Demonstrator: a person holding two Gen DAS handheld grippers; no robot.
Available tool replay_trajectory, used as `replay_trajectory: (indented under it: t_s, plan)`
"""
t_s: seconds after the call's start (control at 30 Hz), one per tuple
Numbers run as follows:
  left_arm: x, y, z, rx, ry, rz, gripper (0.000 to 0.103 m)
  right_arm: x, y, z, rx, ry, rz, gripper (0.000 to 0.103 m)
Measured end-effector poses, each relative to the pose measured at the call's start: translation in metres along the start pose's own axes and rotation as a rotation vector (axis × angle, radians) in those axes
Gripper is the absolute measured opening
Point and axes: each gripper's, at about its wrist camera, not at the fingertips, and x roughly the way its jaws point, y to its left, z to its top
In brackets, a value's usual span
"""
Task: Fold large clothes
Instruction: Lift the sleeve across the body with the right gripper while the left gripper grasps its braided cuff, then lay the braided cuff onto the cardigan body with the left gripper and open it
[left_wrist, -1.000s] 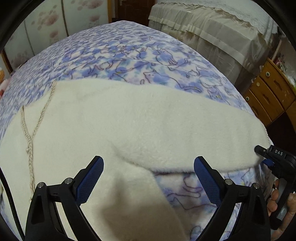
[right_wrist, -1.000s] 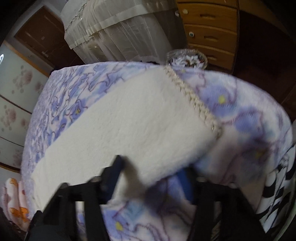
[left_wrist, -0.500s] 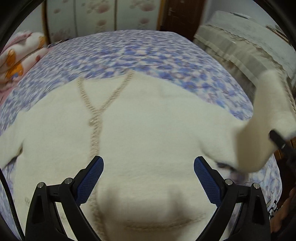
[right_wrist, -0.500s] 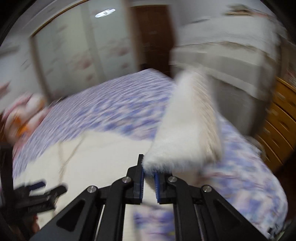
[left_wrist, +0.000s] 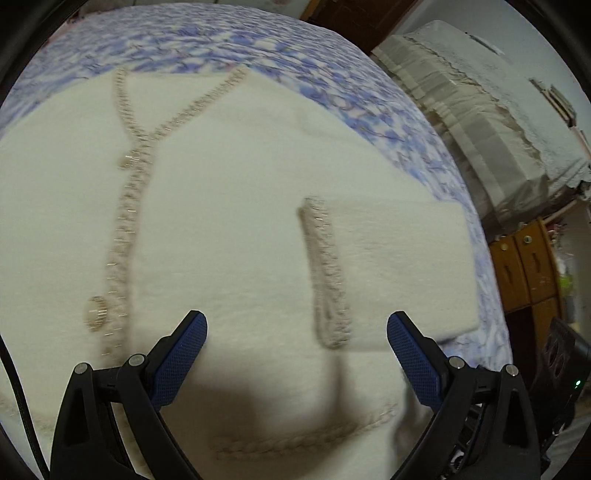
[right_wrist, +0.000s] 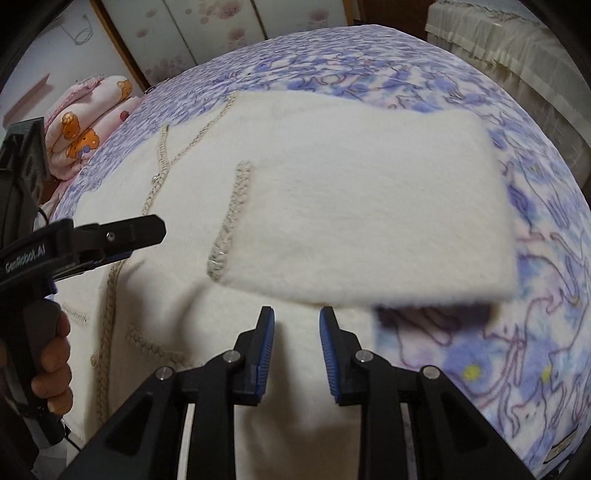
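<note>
Right wrist view first: the right gripper (right_wrist: 296, 325) hovers with its jaws part-way apart and nothing between them. They have just been opening, and the folded sleeve (right_wrist: 369, 206) lies released just ahead of the blue pads, flat across the cream cardigan (right_wrist: 177, 332) on the bed (right_wrist: 535, 332). That sleeve's long axis runs crosswise to the jaws, braided cuff (right_wrist: 231, 225) pointing in toward the button band, fold edge out toward the bed's side.

Over to the left wrist view: the left gripper (left_wrist: 295, 343) has its jaws spread wide and empty above the cardigan's (left_wrist: 229, 229) front, with the cuff (left_wrist: 325, 273) lying between and just beyond the pads. The sleeve (left_wrist: 399, 266) stretches away to the right of it.

My read: this side's sleeve is in, and the other sleeve, off to the left, comes next. The left gripper is the nearer hand for that; it sits by the button band (left_wrist: 122, 236) already. The far sleeve itself is out of frame, so its exact lie can't be called.
</note>
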Motion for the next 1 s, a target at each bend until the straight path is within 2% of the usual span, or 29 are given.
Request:
replay_trajectory:
  t_s: [0.07, 0.17, 0.33, 0.4, 0.43, 0.47, 0.53, 0.6, 0.7, 0.8, 0.83, 0.93, 1.0]
  plan:
    - [0.016, -0.007, 0.002, -0.001, 0.03, -0.04, 0.094, 0.001, -0.009, -0.007, 0.036, 0.0, 0.032, 0.026]
    - [0.042, -0.014, 0.005, 0.002, 0.081, -0.055, 0.089, -0.002, -0.016, -0.014, 0.075, 0.003, 0.049, 0.026]
    - [0.071, -0.038, 0.014, 0.089, 0.084, 0.009, 0.089, 0.0, -0.023, -0.018, 0.111, 0.004, 0.051, 0.026]
    - [0.079, -0.056, 0.017, 0.149, 0.101, 0.005, 0.057, 0.003, -0.026, -0.019, 0.13, 0.009, 0.048, 0.026]
    - [0.083, -0.066, 0.019, 0.185, 0.117, 0.023, 0.021, 0.003, -0.029, -0.019, 0.139, 0.013, 0.05, 0.026]
    - [0.087, -0.076, 0.022, 0.223, 0.135, 0.037, 0.013, 0.005, -0.032, -0.019, 0.155, 0.02, 0.055, 0.026]
    - [0.081, -0.09, 0.029, 0.261, 0.112, 0.07, 0.012, 0.005, -0.036, -0.018, 0.172, 0.022, 0.061, 0.026]
    - [0.059, -0.103, 0.044, 0.288, 0.044, 0.07, 0.012, 0.003, -0.038, -0.016, 0.172, 0.014, 0.052, 0.026]
    - [0.006, -0.112, 0.071, 0.286, -0.094, 0.047, 0.012, -0.003, -0.039, -0.015, 0.163, -0.005, 0.035, 0.026]
    - [-0.05, -0.108, 0.098, 0.292, -0.248, 0.084, 0.012, -0.006, -0.041, -0.013, 0.17, -0.015, 0.03, 0.026]
    - [-0.072, -0.101, 0.105, 0.295, -0.307, 0.123, 0.012, -0.007, -0.043, -0.013, 0.173, -0.017, 0.031, 0.026]
    - [-0.107, -0.077, 0.116, 0.295, -0.41, 0.243, 0.012, -0.008, -0.042, -0.012, 0.172, -0.019, 0.031, 0.026]
    - [-0.119, -0.045, 0.119, 0.271, -0.425, 0.32, 0.012, -0.007, -0.041, -0.012, 0.164, -0.013, 0.031, 0.026]
